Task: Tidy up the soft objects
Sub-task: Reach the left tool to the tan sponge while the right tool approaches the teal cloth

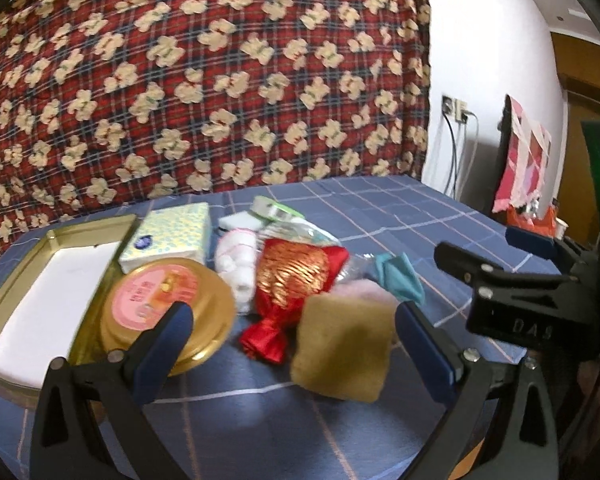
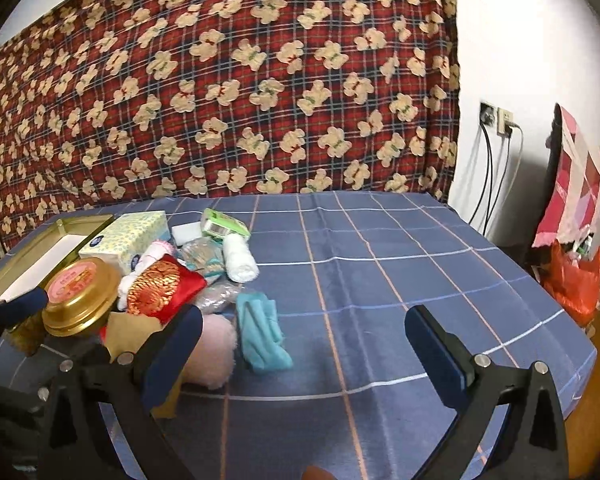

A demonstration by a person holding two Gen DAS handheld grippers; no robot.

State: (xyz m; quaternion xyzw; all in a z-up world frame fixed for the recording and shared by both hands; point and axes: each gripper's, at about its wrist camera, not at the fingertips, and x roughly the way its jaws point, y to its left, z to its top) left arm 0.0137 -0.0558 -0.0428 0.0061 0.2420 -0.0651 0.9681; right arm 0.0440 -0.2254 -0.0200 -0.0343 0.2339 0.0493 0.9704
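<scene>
Wide-open left gripper over tan square sponge, wide-open right gripper beside crumpled teal cloth, nothing held.

Both views are lit evenly by soft indoor light, moderately bright, with a warm cast. No hard glare is seen, only a mild sheen on the gold lid near the left edge of the surface. Soft shadows are cast on the cloth beneath the tongs. Strong fisheye bending is seen: straight grid lines are curved, and the corners are cut off by a black circular rim. The left wrist view is smeared by motion blur, most on the tan sponge. The right wrist view is sharper, though grainy.
</scene>
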